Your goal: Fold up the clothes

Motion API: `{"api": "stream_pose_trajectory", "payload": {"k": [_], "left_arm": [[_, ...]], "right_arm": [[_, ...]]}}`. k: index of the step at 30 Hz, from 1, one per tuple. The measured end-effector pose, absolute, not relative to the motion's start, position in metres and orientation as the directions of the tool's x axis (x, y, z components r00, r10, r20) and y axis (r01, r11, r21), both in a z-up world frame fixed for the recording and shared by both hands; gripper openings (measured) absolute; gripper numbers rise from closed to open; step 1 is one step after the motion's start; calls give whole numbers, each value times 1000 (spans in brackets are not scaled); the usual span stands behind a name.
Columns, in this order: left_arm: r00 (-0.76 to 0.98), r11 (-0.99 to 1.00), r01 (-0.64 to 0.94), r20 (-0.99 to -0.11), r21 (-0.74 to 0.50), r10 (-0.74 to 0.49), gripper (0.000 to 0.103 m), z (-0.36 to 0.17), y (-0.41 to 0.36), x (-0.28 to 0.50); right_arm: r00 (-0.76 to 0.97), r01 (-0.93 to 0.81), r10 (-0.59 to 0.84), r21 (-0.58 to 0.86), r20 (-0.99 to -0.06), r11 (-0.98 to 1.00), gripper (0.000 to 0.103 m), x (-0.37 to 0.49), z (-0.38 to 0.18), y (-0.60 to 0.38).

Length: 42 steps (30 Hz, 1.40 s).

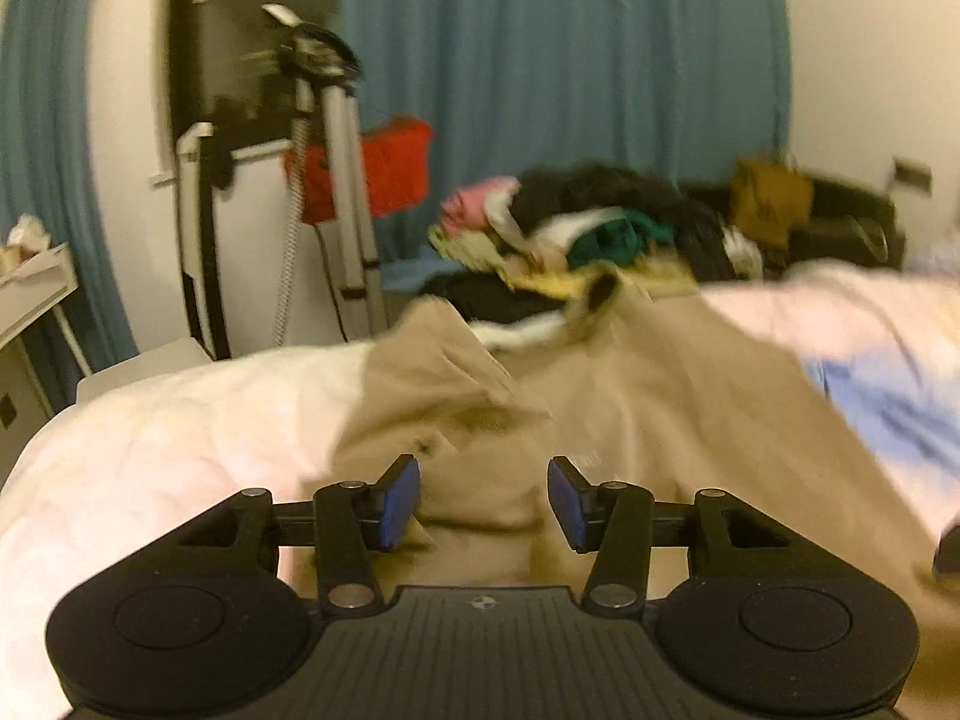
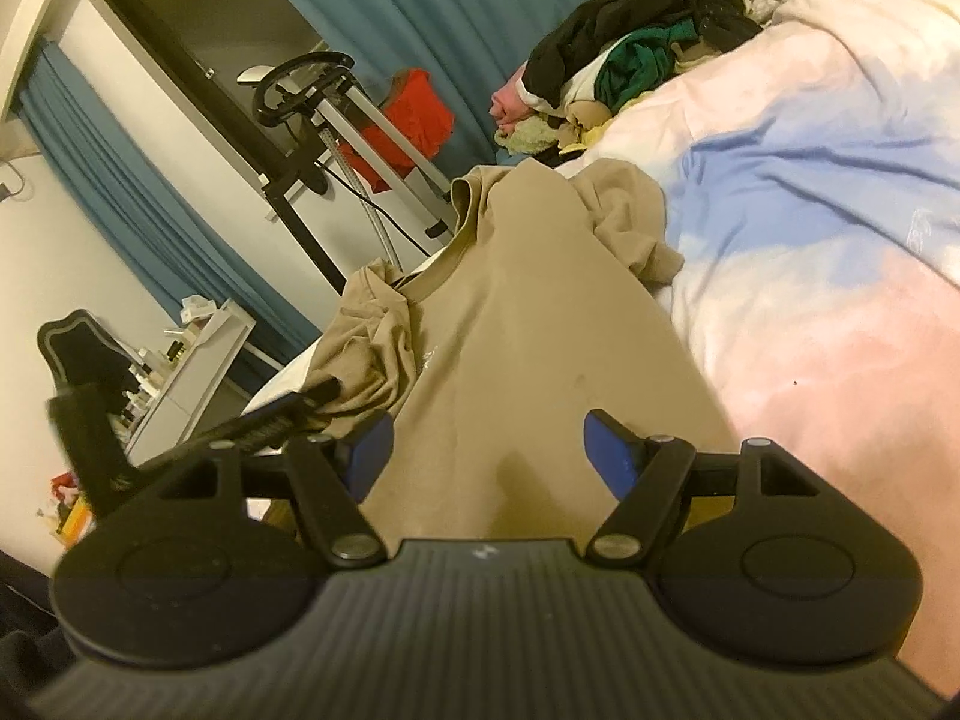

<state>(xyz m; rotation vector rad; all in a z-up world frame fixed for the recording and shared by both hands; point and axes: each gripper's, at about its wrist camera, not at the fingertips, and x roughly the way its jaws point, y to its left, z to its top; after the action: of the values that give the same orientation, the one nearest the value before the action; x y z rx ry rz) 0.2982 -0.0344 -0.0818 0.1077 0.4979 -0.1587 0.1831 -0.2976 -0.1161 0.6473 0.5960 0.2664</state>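
Folding of the tan cotton T-shirt [image 2: 528,312] is mid-step. Shirt is laid on the bed, on the pastel pink-and-blue duvet [image 2: 810,192], collar end away from the cameras; one sleeve is bunched near the bed edge on the left of the right wrist view, the other is crumpled against the duvet on the far right.

Left gripper [image 1: 483,501]: jaws apart, roughly half open, nothing clamped; tan fabric is seen between and below the blue pads [image 1: 399,501], no press visible. Left view is motion-blurred.

Right gripper [image 2: 489,456]: jaws wide apart over the lower body of the shirt, pads not pressed on cloth. No grip.

Pile of mixed dark, green and pink clothes [image 2: 624,66] is left at the far end of the bed, well apart from the shirt.

Judgement on doing the step well:
- Bunched left sleeve should be flattened before any fold, else a lump gets locked in.
- Single fabric layer at the sleeve seam or shoulder should be pinched, not a handful.
- Both jaws should be closed fully before lifting; thin knit slips.
- Fold line should be kept parallel to the shirt's side seam.
- Duvet is soft and could be snagged with the shirt; a shallow pinch is advised.
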Motion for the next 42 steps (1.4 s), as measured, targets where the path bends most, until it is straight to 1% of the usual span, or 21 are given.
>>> {"api": "stream_pose_trajectory", "payload": {"k": [2,5,7,8,12,14,16,18,23,25,28,31,33,34,35,37,38,39,40,41,42], "left_arm": [[872,985,162,-476,57,-116,51,-79,-32,304],[861,983,174,-493,59,-123,53,-82,-38,318],[853,977,193,-506,87,-123,61,-88,-48,330],[848,975,193,-518,106,-112,63,-92,-54,336],[816,981,163,-573,102,-76,62,-102,-62,357],[805,986,133,-592,96,-51,44,-102,-58,365],[788,995,87,-614,42,-43,3,-100,-46,373],[787,998,26,-614,-63,-59,2,-92,-20,378],[835,952,-122,-548,-279,-54,2,-56,64,380],[850,935,-189,-528,-301,2,2,-41,97,382],[857,912,-301,-498,-277,132,2,-18,147,391],[813,865,-451,-500,-220,297,1,-17,194,401],[764,817,-548,-506,-182,400,1,-22,225,406],[743,794,-580,-519,-184,422,2,-32,240,405],[730,775,-598,-539,-204,421,5,-43,254,402],[719,750,-607,-583,-263,377,16,-64,276,391],[719,749,-600,-599,-280,352,17,-70,281,382],[718,748,-593,-615,-296,326,28,-76,287,374],[717,747,-587,-629,-313,300,41,-82,292,365],[717,748,-576,-643,-329,270,45,-85,294,354],[719,753,-560,-654,-344,236,47,-85,291,341]], "right_arm": [[799,-48,410,634,-440,772,73,184,-117,-297],[795,-47,411,629,-447,776,73,185,-119,-296],[792,-47,411,625,-452,779,73,185,-121,-295],[790,-47,411,624,-454,780,73,186,-121,-294],[784,-49,415,619,-462,784,73,188,-125,-292],[782,-53,414,613,-465,789,73,189,-125,-291],[781,-56,412,605,-469,794,73,189,-126,-288],[781,-70,409,586,-471,807,73,188,-126,-285],[776,-79,398,550,-489,831,73,189,-129,-276],[777,-87,391,531,-493,843,73,189,-128,-271],[778,-93,375,499,-503,862,73,192,-128,-265],[783,-96,351,457,-514,884,72,196,-130,-260],[786,-97,335,431,-519,897,72,198,-131,-256],[788,-97,329,422,-521,901,72,199,-132,-255],[789,-97,323,413,-522,906,72,200,-133,-253],[793,-98,311,395,-524,914,73,203,-135,-250],[794,-97,306,387,-526,917,73,204,-136,-247],[794,-99,304,381,-527,919,73,205,-137,-245],[793,-102,302,374,-529,922,73,206,-137,-242],[793,-106,302,368,-529,924,73,208,-138,-240],[793,-111,302,362,-529,926,73,209,-138,-238]]}}
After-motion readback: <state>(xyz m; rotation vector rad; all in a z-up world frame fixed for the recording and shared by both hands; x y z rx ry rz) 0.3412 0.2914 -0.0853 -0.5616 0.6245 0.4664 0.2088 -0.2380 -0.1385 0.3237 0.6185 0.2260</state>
